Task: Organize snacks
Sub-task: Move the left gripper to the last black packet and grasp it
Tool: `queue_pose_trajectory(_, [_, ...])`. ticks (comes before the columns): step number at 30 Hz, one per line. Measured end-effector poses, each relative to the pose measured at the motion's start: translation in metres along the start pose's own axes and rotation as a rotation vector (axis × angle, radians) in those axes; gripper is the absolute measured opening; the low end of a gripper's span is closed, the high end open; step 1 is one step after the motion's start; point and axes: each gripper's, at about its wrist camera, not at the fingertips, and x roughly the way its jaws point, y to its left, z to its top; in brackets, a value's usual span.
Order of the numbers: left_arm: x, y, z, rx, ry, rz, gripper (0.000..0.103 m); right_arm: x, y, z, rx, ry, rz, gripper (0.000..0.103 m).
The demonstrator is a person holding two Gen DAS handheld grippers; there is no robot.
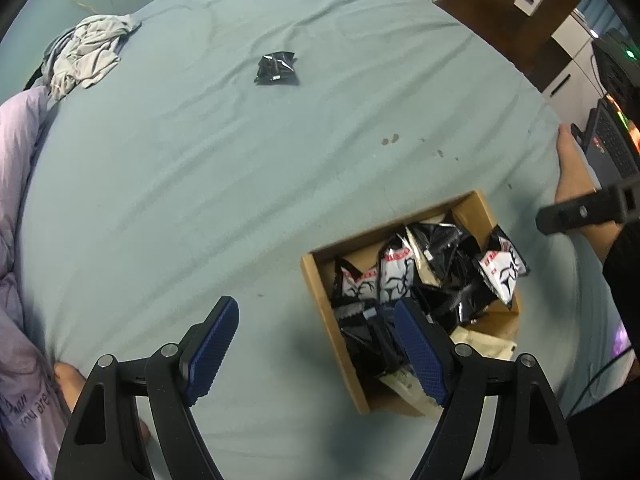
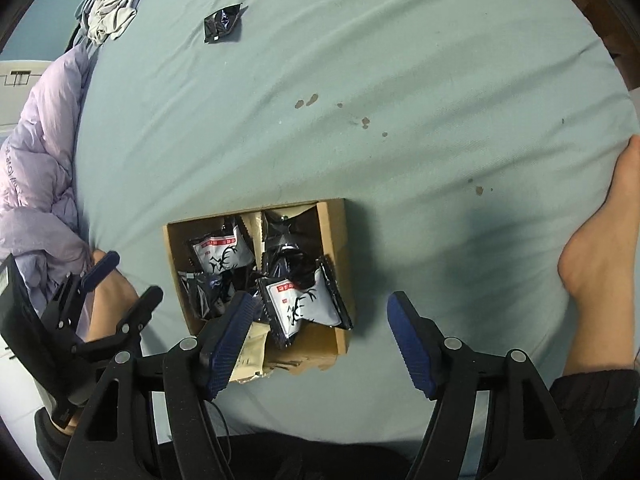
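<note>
A shallow cardboard box (image 1: 320, 312) (image 2: 334, 232) lies on a teal bed sheet and holds several black-and-white snack packets (image 1: 396, 276) (image 2: 300, 304). One black snack packet (image 1: 277, 69) (image 2: 222, 23) lies alone far up the sheet. My left gripper (image 1: 316, 346) is open and empty, hovering over the box's left wall. My right gripper (image 2: 320, 344) is open and empty above the box's near right corner. In the right wrist view the left gripper (image 2: 124, 280) shows at the left. A black bar of the right gripper (image 1: 584, 210) shows in the left wrist view.
A crumpled grey garment (image 1: 88, 54) (image 2: 116, 8) lies at the far left. A lilac quilted jacket (image 1: 16, 168) (image 2: 36, 152) lies along the left edge. Bare feet (image 2: 600, 248) (image 1: 572, 176) rest on the sheet at the right. A wooden chair (image 1: 500, 8) and a laptop (image 1: 612, 140) stand beyond the bed.
</note>
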Motion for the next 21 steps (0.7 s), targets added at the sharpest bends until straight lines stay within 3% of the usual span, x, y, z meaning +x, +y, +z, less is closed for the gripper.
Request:
queue_pose_trajectory(11, [0.004,0.014,0.036,-0.051,-0.007,0.069,0.081,-0.01,0.009,0.004,-0.12,-0.016,-0.007,0.069])
queue_pose_trajectory(15, [0.011,0.022,0.057,-0.039,-0.036,0.148,0.081,-0.01,0.011,0.004,-0.134,-0.006,0.02,0.069])
queue_pose_trajectory(21, [0.03,0.026,0.101,-0.052,-0.021,0.204,0.081,-0.004,0.008,0.011,-0.128,0.041,0.055,0.069])
